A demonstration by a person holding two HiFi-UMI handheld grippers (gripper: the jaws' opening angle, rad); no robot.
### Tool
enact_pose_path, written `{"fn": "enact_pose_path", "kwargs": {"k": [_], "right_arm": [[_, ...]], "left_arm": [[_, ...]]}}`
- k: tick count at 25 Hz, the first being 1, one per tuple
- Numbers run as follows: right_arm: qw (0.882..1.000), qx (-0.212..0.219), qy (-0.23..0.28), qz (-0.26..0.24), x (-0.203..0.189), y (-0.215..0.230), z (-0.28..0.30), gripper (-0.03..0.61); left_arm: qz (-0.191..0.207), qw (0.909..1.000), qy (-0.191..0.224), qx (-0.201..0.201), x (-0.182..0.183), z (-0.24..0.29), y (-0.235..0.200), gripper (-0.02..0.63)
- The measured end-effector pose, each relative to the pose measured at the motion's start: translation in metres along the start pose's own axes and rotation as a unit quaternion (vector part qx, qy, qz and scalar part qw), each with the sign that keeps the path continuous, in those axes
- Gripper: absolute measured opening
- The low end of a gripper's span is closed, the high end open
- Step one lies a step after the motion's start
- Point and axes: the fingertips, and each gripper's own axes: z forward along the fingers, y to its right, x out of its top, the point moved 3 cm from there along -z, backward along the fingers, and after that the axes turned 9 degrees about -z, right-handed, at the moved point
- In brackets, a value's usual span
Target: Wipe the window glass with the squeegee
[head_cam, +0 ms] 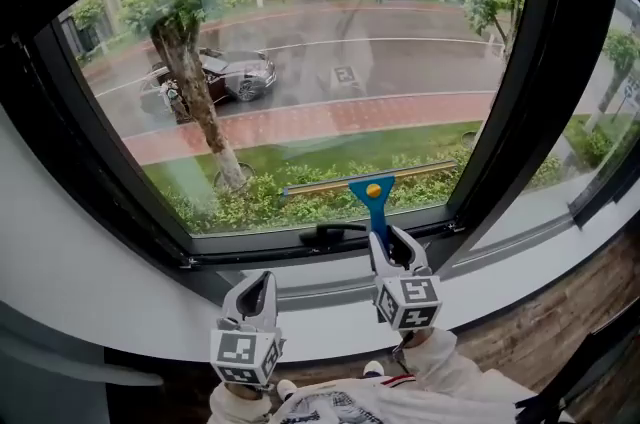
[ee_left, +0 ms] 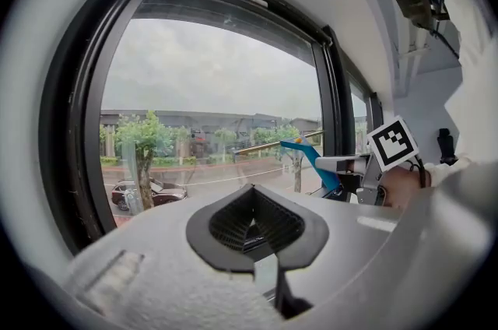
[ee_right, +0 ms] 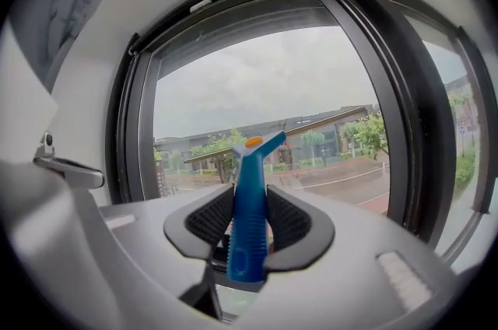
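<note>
Squeegee (ee_right: pixel 249 196) gripped by right tongs (ee_right: pixel 249 231) | head view — blade (head_cam: pixel 370 178) seemingly on glass (head_cam: pixel 300 62) | left tongs (ee_left: pixel 253 223) closed, empty

**Glossy Glass, Matt Plastic**

The clear window glass (head_cam: pixel 300 62) is smooth and glossy with faint reflections, set in a matt black frame (head_cam: pixel 545 62). The blue plastic squeegee handle (ee_right: pixel 247 243) is ribbed and slightly shiny; its long blade rail (head_cam: pixel 330 184) looks like brass-toned metal. The left gripper (ee_left: pixel 250 200) and right gripper (ee_right: pixel 249 200) have matt grey plastic shells and ribbed black pads (ee_right: pixel 210 218). The floor (head_cam: pixel 560 322) shows dark wood grain.
</note>
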Motion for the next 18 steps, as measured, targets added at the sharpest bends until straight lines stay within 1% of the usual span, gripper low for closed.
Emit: {"fn": "enact_pose_path", "kwargs": {"k": [2, 6, 11, 14, 18], "right_arm": [[1.000, -0.006, 0.005, 0.002, 0.013, -0.029, 0.000, 0.133], [1.000, -0.016, 0.015, -0.001, 0.035, -0.093, -0.002, 0.133], [0.999, -0.016, 0.039, 0.002, 0.065, -0.160, 0.002, 0.133], [0.998, -0.012, 0.059, -0.005, 0.097, -0.186, 0.010, 0.133], [0.995, -0.004, 0.094, -0.009, 0.157, -0.210, 0.031, 0.133]], "left_arm": [[0.001, 0.9999, 0.007, -0.012, 0.004, -0.021, -0.025, 0.000], [0.001, 0.9995, 0.003, -0.033, 0.002, -0.064, -0.073, 0.000], [-0.006, 0.9979, 0.005, -0.064, -0.004, -0.099, -0.111, 0.000], [-0.018, 0.9968, 0.012, -0.078, -0.001, -0.105, -0.125, 0.000], [-0.023, 0.9961, 0.026, -0.081, 0.015, -0.112, -0.137, 0.000]]}}
